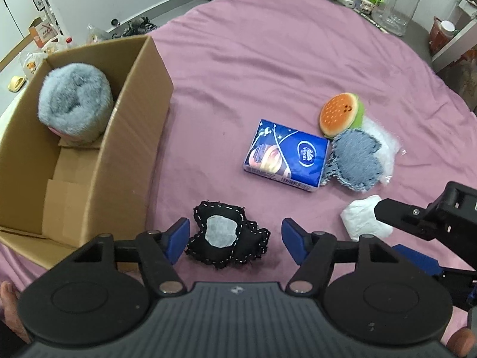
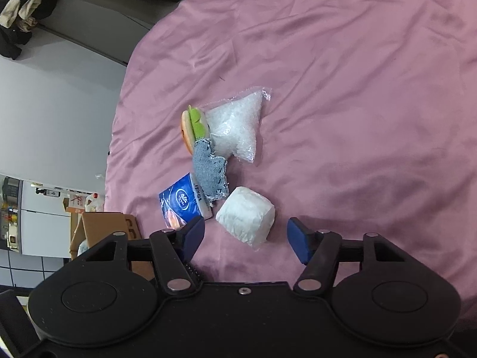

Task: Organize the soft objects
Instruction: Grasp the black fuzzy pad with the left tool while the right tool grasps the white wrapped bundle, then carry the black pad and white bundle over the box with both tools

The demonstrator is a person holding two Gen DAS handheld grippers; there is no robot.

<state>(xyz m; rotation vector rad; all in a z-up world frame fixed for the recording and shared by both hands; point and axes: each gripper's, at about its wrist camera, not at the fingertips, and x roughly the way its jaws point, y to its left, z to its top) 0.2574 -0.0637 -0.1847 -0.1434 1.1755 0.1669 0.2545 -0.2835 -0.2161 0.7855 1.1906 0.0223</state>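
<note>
Soft objects lie scattered on a bed covered by a pink sheet [image 1: 268, 59], and one of them, a grey furry cushion [image 1: 74, 101], already sits at the far end of the cardboard box [image 1: 131, 137] on the left.

The step in hand looks like two pickups at once. The left tool [image 1: 235, 240] is spread wide, its blue pads on either side of a black stitched pouch [image 1: 226, 235] just beside the box's near corner; neither pad appears to touch it. The right tool [image 2: 246, 237] is also wide apart, with a white wrapped bundle [image 2: 246, 219] just ahead of its gap.

Further out sit a blue tissue pack [image 1: 286, 155], a denim heart [image 1: 354, 161], a burger plush [image 1: 341, 113] and a clear bag of white filling [image 2: 235, 128], bunched close together and partly overlapping.

The next move probably calls for lowering each tool until the pads bracket its object, then closing gently, since both will squash. The left then has only a short carry over the box wall.
</note>
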